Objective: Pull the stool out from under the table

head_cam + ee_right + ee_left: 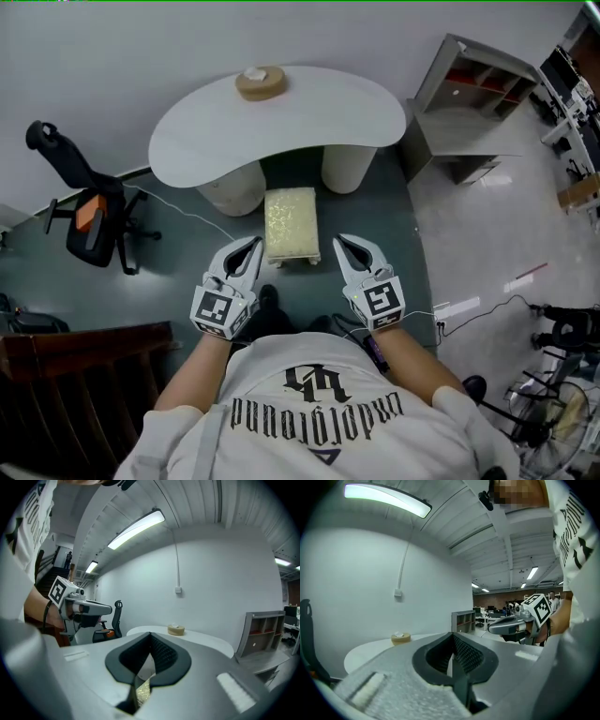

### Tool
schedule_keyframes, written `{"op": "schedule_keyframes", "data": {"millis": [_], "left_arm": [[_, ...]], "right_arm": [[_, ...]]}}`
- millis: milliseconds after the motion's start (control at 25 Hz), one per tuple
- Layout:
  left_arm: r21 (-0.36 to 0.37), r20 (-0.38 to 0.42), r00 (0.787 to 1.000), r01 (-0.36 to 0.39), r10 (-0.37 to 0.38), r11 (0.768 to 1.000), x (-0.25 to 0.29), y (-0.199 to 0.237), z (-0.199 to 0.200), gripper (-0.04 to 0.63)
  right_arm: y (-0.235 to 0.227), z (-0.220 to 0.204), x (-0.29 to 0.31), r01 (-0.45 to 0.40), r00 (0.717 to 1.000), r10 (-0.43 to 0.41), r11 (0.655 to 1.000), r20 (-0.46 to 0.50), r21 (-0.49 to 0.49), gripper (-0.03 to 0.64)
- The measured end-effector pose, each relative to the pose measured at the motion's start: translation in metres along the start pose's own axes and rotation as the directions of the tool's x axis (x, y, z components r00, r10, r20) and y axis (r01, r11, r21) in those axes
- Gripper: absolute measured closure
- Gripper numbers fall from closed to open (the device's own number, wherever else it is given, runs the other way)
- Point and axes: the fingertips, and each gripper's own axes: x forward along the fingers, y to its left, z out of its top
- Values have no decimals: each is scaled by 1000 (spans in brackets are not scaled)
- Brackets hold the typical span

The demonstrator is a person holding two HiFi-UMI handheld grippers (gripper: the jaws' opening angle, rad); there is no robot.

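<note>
Stool with a rectangular pale-yellow cushioned seat stands on the grey-green floor at 6 o'clock of the white kidney-shaped counter. Most of its seat shows clear of the counter's edge, in front of the two round cream pedestals. The left gripper at the stool's 7 o'clock and the right gripper at its 5 o'clock flank it without touching. Both pairs of jaws are clenched on nothing, which suggests the pull is largely done.

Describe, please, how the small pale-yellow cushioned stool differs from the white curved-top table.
The stool is small and rectangular; the table is far wider, with a curved outline. The stool's top is pale yellow and bare; the table's is white and carries a tan roll of tape. Both stand on the dark green floor.
</note>
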Motion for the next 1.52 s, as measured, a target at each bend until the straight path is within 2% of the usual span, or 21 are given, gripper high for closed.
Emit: {"op": "schedule_keyframes", "data": {"millis": [440, 1120, 1520], "left_arm": [[12, 1, 1000, 29, -29, 1000, -53, -17, 2, 590], [9, 21, 999, 43, -44, 999, -259, -9, -8, 591], [4, 38, 995, 89, -89, 996, -324, -46, -8, 589]], "right_arm": [[66, 10, -33, 13, 1000, -12, 1000, 8, -20, 615], [239, 23, -86, 31, 999, -31, 999, 12, -5, 615], [299, 22, -154, 48, 999, -49, 998, -10, -48, 615]]}}
